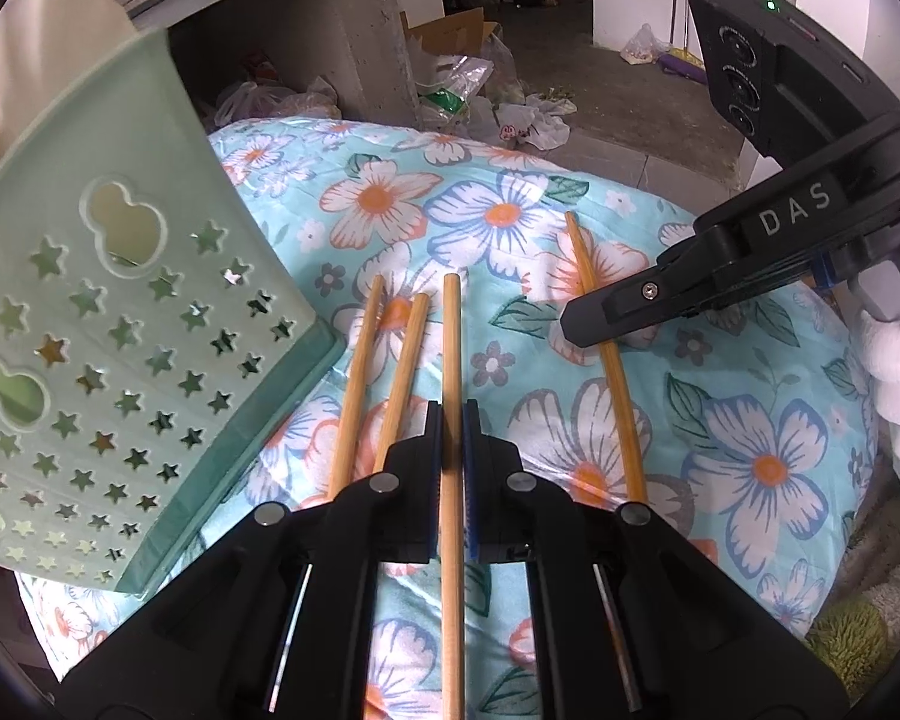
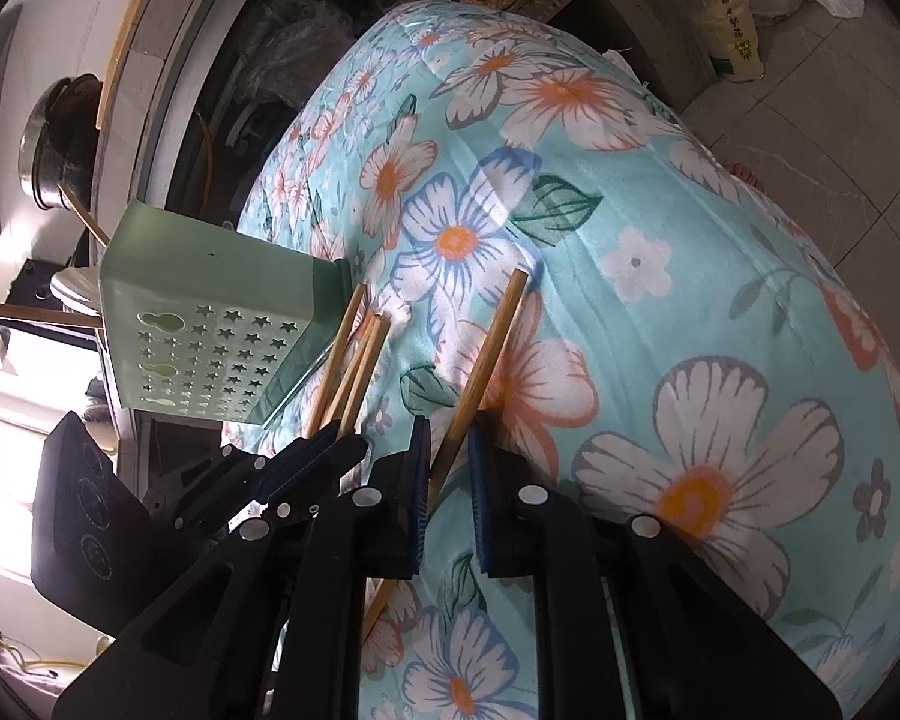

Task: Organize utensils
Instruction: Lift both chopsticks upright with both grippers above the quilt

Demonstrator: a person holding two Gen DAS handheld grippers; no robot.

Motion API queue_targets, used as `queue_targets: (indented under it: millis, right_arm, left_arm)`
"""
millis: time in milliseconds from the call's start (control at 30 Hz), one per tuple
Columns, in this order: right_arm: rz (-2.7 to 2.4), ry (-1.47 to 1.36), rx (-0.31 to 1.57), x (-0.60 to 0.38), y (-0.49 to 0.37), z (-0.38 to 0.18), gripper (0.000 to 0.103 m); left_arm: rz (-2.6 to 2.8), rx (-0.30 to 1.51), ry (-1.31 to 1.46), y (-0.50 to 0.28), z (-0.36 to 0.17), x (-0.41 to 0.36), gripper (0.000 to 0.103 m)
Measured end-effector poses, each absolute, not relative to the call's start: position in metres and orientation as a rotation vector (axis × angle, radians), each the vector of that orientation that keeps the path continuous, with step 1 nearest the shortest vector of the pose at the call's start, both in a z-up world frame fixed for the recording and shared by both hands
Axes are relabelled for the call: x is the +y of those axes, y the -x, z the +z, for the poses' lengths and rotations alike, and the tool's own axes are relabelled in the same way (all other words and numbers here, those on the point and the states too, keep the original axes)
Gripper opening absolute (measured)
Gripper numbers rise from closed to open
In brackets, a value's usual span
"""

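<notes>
Chopsticks: four wooden ones in view, all pale bamboo-coloured, round, slim, smooth, lying on a floral tablecloth [image 1: 720, 420].

Nearest: left gripper [image 1: 453, 438] is clenched on one chopstick [image 1: 451, 360], which runs straight out between the pads, far end free above the cloth. Two loose chopsticks [image 1: 384, 372] lie just left of it, nearly parallel, tips close to the holder's base.

Right gripper [image 2: 450, 450] is clamped on the fourth chopstick [image 2: 486, 354], well right of the others; in the right wrist view the stick crosses the pads at a slant, not along the fingers.

Further off: green utensil holder [image 1: 120, 312], plastic, star-shaped cut-outs, tipped over w/ base toward the chopsticks. Beyond: bags and clutter on the floor.

Risks (judgement):
- Slanted grip on right stick; smooth round stick may pivot or slip when lifted.
- Long free end on left stick; likely to knock the two loose ones or catch the holder wall.
- Holder is tilted, light-looking; a push could shift it. Opening faces away, so insertion angle is awkward.
- Cloth looks soft/uneven; loose sticks may roll.
- Two grippers work close; collision poss.
</notes>
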State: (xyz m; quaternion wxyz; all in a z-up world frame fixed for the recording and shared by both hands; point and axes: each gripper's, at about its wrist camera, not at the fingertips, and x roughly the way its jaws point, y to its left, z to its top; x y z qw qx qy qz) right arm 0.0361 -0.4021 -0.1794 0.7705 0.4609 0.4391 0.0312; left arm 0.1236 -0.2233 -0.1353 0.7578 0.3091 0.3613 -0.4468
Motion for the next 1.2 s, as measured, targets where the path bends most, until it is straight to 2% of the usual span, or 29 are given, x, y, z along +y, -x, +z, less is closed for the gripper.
queue_targets:
  millis: [267,767,1200]
  right_arm:
    - [0.074,-0.975,0.859,-0.406,-0.026,-0.149,0.010]
    - [0.052,-0.758,0.683,-0.394,0.002,-0.071,0.006]
    - [0.049,-0.591,0.561,-0.391,0.006,-0.004,0.006]
  left_arm:
    - [-0.945,0.730,-0.595,-0.117,-0.100,-0.209,0.006]
    - [-0.910,0.581,-0.364,-0.103,-0.010,-0.162,0.006]
    - [-0.834,0.365,-0.054,-0.106,0.097,-0.075,0.006]
